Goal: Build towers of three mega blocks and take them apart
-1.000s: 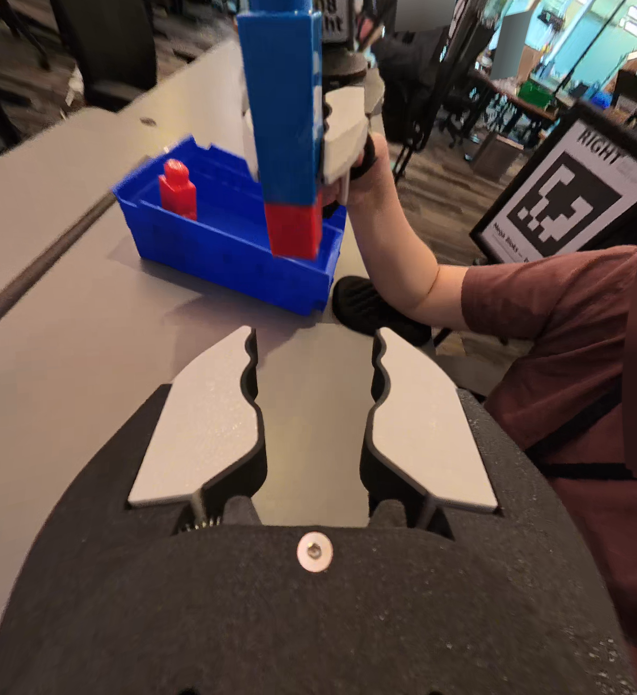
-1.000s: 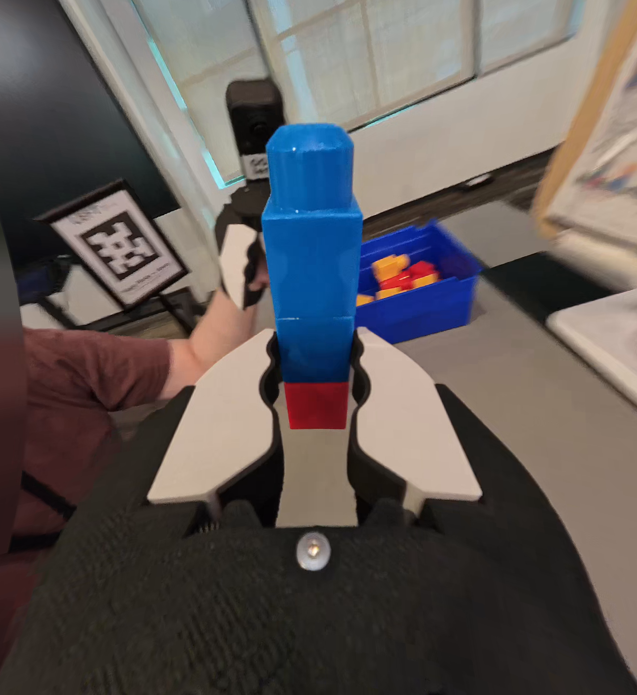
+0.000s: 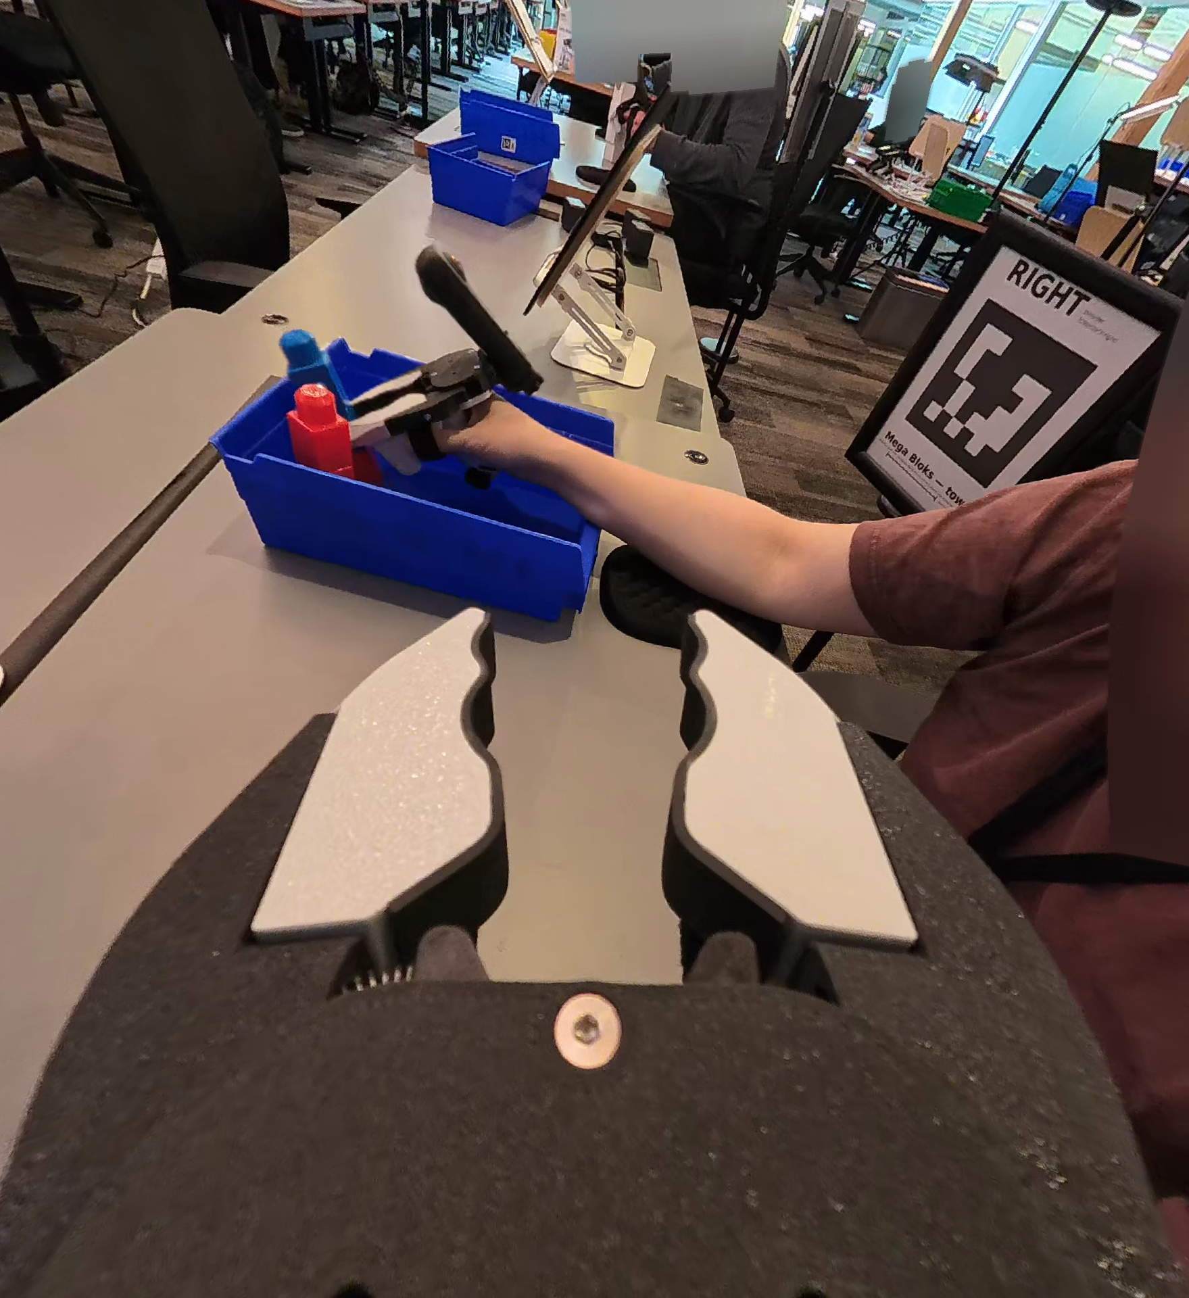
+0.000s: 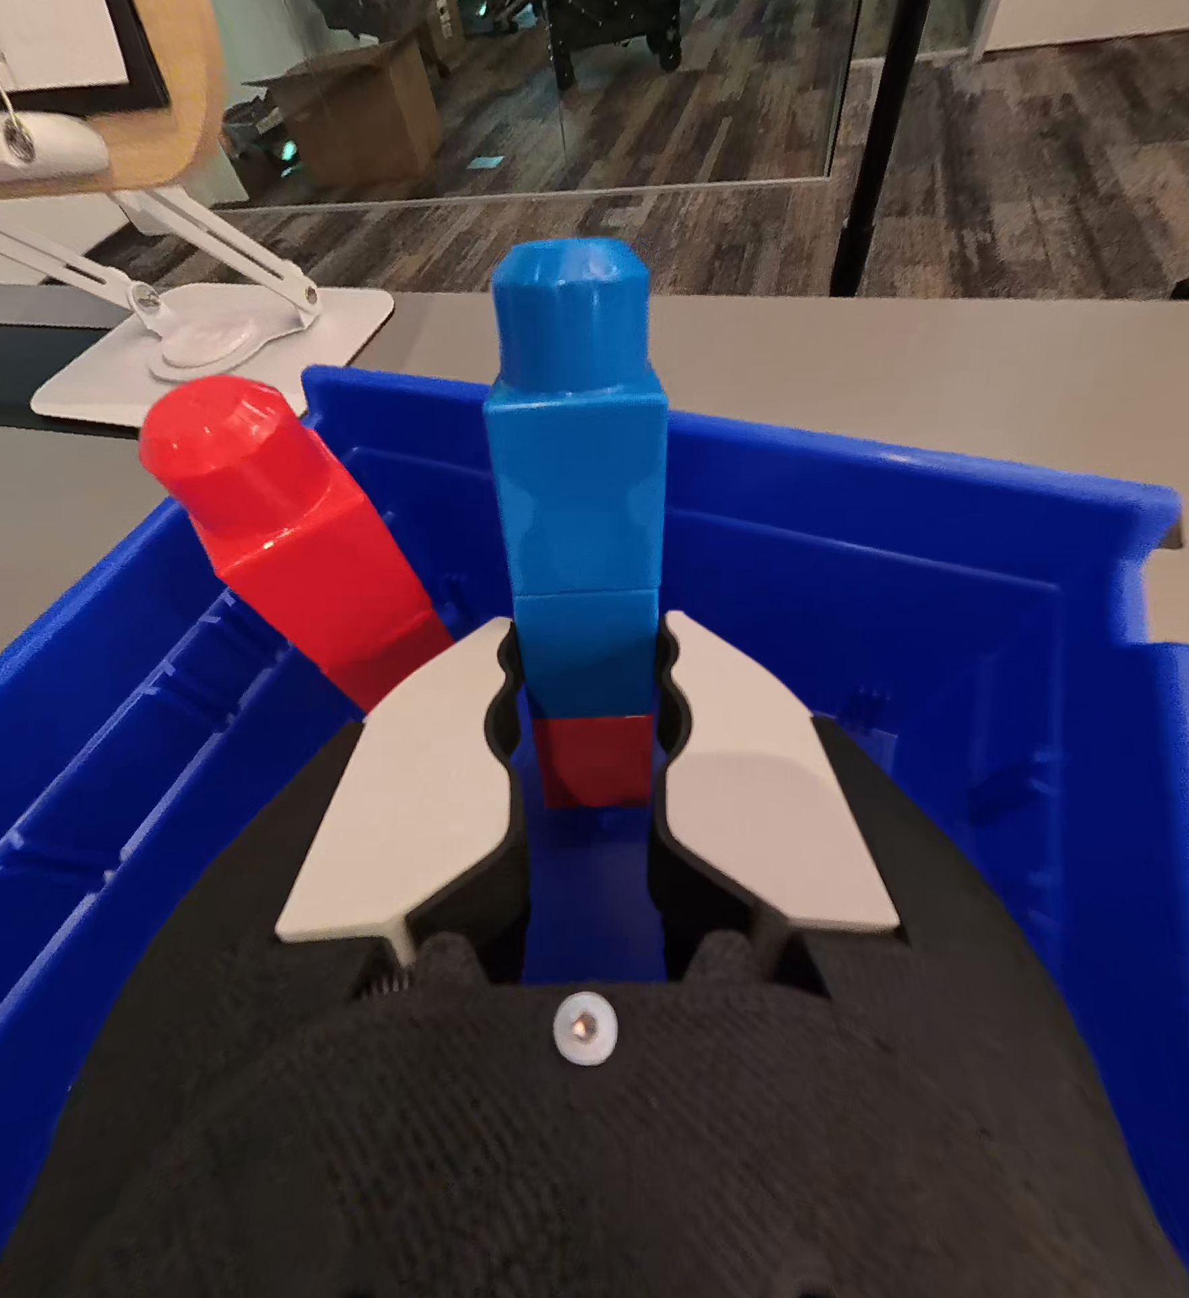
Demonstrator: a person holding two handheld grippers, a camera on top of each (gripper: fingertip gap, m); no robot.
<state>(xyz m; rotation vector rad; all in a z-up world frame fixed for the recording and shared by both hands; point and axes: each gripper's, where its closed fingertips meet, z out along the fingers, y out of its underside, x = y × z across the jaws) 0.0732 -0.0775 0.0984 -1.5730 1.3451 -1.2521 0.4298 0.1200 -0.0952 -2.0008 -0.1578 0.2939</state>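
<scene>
- Blue plastic bin (image 3: 423, 541), standing on the grey worktop (image 3: 121, 688) near its right edge, holds both block towers; a second blue bin (image 3: 486, 175) stands far down the same worktop.
- Right gripper (image 4: 588, 660), reaching into the bin from above its near wall: the two pale fingers (image 4: 437, 758) are pinched on the sides of the tower (image 4: 577, 506), their dark pads pressed against its middle blue block.
- Tower in the grasp: blue block with a rounded stud on top, a second blue block under it, a red block (image 4: 595, 762) at the foot. It stands upright over the bin floor; whether the red block touches that floor cannot be told.
- All-red tower (image 4: 296, 541): stands inside the bin, just left of the held tower and beside the left finger; in the left wrist view it (image 3: 321, 435) is upright near the bin's far left corner.
- Left gripper (image 3: 588, 653): fingers spread apart, nothing between them, only bare worktop. It hovers short of the bin's near wall, well apart from the towers.
- Person's forearm (image 3: 683, 534) crosses the bin's right end to the right gripper (image 3: 395, 421).
- Background: white tablet stand (image 3: 598, 351) on the worktop beyond the bin; framed marker sign (image 3: 999, 393) off the right edge.
</scene>
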